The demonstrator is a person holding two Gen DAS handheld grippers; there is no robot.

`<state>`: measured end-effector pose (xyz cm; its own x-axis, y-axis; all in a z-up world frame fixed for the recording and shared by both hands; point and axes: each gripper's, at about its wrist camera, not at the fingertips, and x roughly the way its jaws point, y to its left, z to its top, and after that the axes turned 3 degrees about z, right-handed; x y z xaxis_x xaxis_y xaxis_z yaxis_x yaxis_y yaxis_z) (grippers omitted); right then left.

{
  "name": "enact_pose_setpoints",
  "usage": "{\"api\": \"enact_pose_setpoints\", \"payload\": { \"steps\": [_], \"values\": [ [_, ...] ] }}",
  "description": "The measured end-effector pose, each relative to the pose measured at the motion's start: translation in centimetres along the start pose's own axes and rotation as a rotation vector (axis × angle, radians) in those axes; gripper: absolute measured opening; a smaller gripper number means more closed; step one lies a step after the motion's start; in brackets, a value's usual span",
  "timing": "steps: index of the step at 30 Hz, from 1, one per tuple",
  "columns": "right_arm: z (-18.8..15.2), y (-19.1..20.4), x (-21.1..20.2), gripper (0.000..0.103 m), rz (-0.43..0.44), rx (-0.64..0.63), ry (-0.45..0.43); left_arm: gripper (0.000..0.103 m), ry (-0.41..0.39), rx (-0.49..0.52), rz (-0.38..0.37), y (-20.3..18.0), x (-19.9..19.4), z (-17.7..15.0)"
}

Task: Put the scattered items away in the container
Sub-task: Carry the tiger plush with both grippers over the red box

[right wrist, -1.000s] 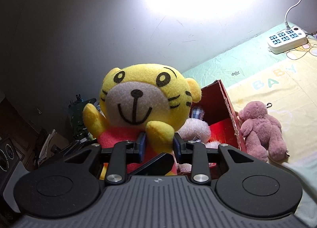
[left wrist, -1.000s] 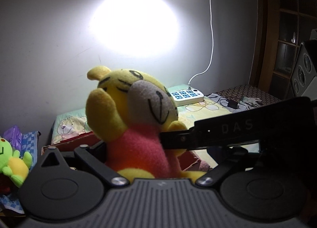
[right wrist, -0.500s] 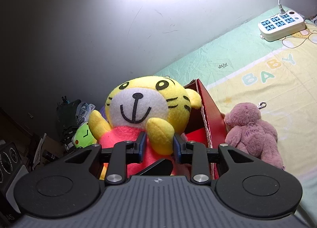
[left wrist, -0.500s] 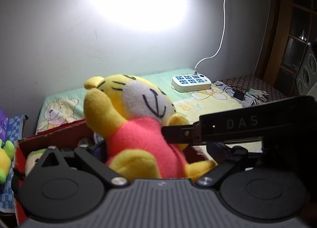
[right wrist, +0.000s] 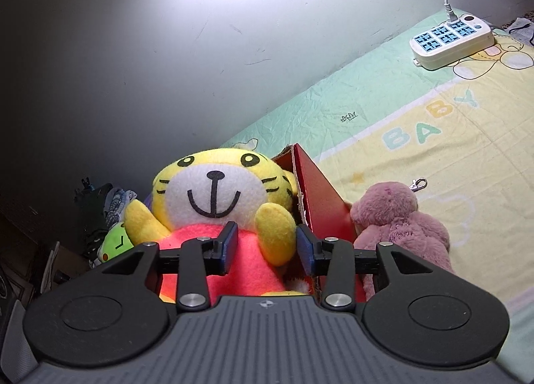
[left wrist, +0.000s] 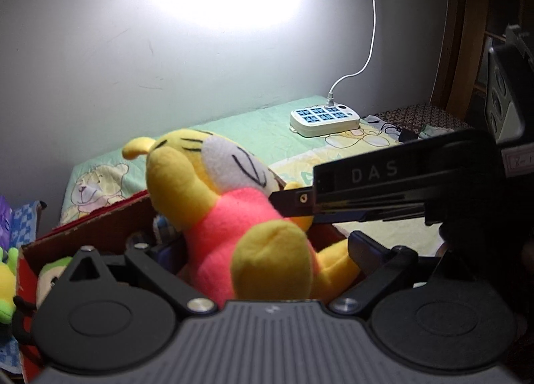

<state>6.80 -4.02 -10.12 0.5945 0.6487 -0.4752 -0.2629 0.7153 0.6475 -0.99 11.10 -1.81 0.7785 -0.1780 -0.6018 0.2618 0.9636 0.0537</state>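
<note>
left wrist: close, side-on to tiger toy (left wrist: 233,217), facing wall | right wrist: close, front-on | shared: toy, red box (right wrist: 320,190), power strip (right wrist: 450,40)

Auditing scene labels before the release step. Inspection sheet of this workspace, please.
Surface: green-and-yellow printed bedsheet, wrinkled.
Job's things: yellow plush tiger in pink shirt sits in red cardboard box; fluffy pink plush bear lies outside, next to the box wall; green plush toy beside tiger.
Clutter: white power strip on sheet.
Grippers: left gripper wide around tiger's body, grip unclear; right gripper open, jaws have just been opening, tiger's arm between them.
Cables: white cord plugged into strip, runs up wall.
Surroundings: grey wall with lamp glare; wooden shelf.
</note>
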Motion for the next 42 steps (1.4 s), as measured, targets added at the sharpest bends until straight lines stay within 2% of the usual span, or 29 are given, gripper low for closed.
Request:
{"api": "enact_pose_setpoints", "payload": {
  "steps": [6, 10, 17, 21, 24, 26, 29, 34, 37, 42],
  "values": [
    [-0.2, 0.3, -1.4, 0.042, -0.006, -0.012, -0.057, 0.098, -0.025, 0.000, -0.016, 0.3, -1.2, 0.4],
    [0.0, 0.5, -2.3, 0.041, 0.017, -0.024, -0.080, 0.099, -0.062, 0.044, -0.025, -0.6, -1.7, 0.9],
    [-0.2, 0.0, -1.4, 0.030, 0.043, -0.004, -0.029, 0.100, -0.074, 0.100, -0.031, -1.3, -1.6, 0.2],
    [-0.4, 0.3, -0.4, 0.028, 0.015, -0.027, 0.011, 0.100, -0.061, 0.095, -0.055, -0.7, -1.3, -0.3],
    [-0.6, 0.4, 0.4, 0.026, -0.043, -0.060, 0.053, 0.099, -0.047, 0.079, -0.080, -0.1, -0.8, -0.7],
    [-0.8, 0.2, 0.6, 0.017, -0.069, -0.086, 0.073, 0.097, -0.043, 0.085, -0.098, -0.3, -0.5, -1.0],
    [-0.7, -0.2, 0.2, 0.014, -0.062, -0.084, 0.076, 0.097, -0.039, 0.088, -0.122, -0.4, 0.0, -1.3],
    [-0.3, -0.1, -1.1, 0.014, -0.041, -0.108, 0.042, 0.100, -0.043, 0.113, -0.151, -1.0, 0.5, -1.2],
    [0.0, 0.3, -1.9, 0.020, -0.059, -0.154, 0.009, 0.100, -0.046, 0.134, -0.166, -1.8, 0.6, -1.3],
    [0.6, 0.3, -2.5, 0.020, -0.061, -0.159, -0.028, 0.101, -0.044, 0.178, -0.186, -2.9, 0.7, -2.0]
  ]
}}
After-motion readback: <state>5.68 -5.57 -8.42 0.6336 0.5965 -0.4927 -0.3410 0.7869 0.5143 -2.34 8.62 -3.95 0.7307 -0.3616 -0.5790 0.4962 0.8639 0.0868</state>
